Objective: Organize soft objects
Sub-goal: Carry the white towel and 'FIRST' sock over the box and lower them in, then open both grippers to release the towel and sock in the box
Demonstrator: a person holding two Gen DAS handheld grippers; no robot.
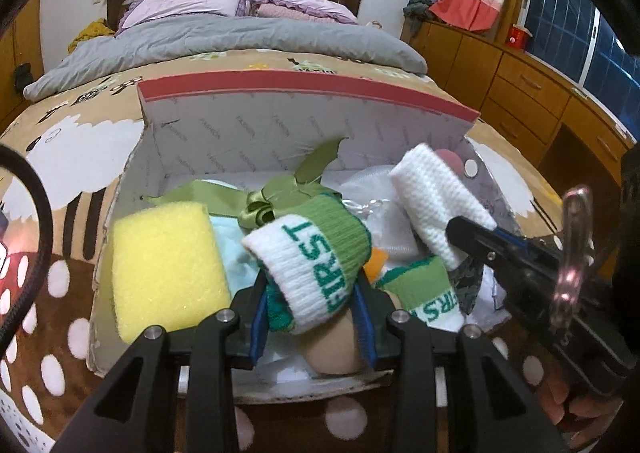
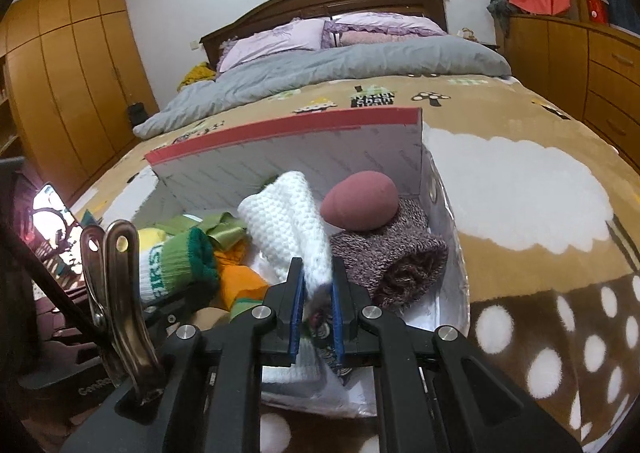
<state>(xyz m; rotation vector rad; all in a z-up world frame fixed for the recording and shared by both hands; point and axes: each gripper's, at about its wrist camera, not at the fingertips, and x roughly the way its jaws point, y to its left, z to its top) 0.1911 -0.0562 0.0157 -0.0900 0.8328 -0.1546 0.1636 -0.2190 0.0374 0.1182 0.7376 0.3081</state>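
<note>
Left claw (image 1: 312,293) is clenched on the green-and-white sock (image 1: 312,253), held above the open box (image 1: 280,133) on the bed (image 2: 520,157); right claw (image 2: 318,293) grips the white knitted roll (image 2: 288,213) just beside it. Both loads hang over a crowded pile, so lowering either could nudge the yellow sponge (image 1: 168,265) left of the sock, or the maroon egg-shaped sponge (image 2: 360,205) beyond the roll. Both claws point forward and slightly down, side by side, close enough to collide.
</note>
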